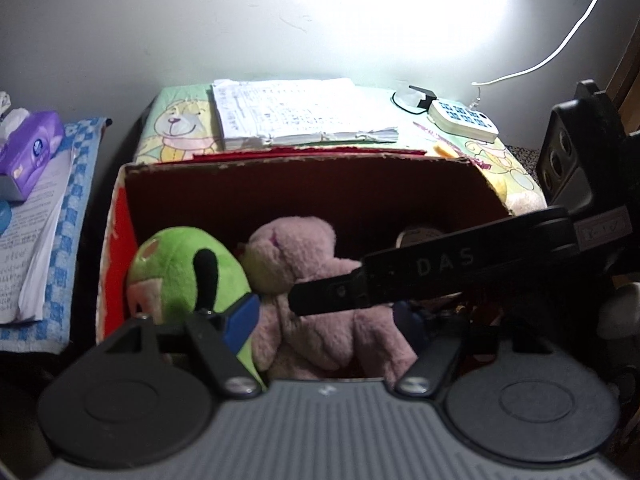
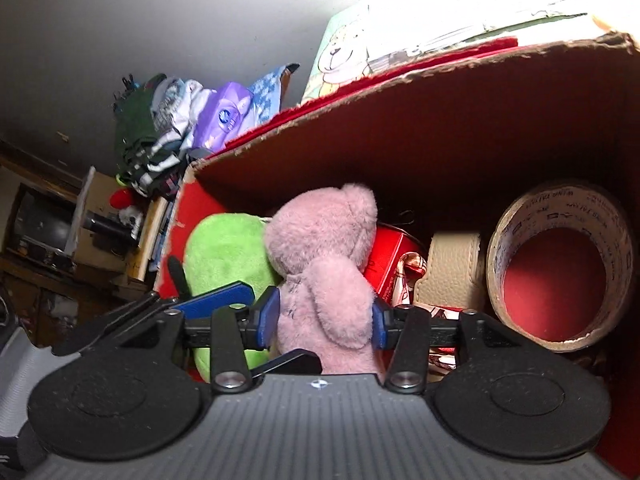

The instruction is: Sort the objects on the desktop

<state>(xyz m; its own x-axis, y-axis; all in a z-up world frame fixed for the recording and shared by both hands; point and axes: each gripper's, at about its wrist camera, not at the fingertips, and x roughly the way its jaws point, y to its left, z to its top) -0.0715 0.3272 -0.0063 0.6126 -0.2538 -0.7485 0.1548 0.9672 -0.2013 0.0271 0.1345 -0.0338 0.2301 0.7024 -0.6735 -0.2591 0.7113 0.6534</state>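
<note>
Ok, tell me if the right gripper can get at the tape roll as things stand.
Probably, once clear: the pink plush toy sits between the fingers of the right gripper, but the tape roll lies uncovered beside it.

you have two plush toys in one cardboard box (image 2: 440,120): one pink (image 2: 324,264), one green (image 2: 228,256). one tape roll (image 2: 560,264), one tissue pack (image 1: 28,152), one paper stack (image 1: 296,112).

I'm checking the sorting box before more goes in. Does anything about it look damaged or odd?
Yes. The cardboard box has a ragged, torn top edge along its far wall. Inside, the pink plush, green plush and tape roll sit jumbled together, though nothing looks spilled.
</note>
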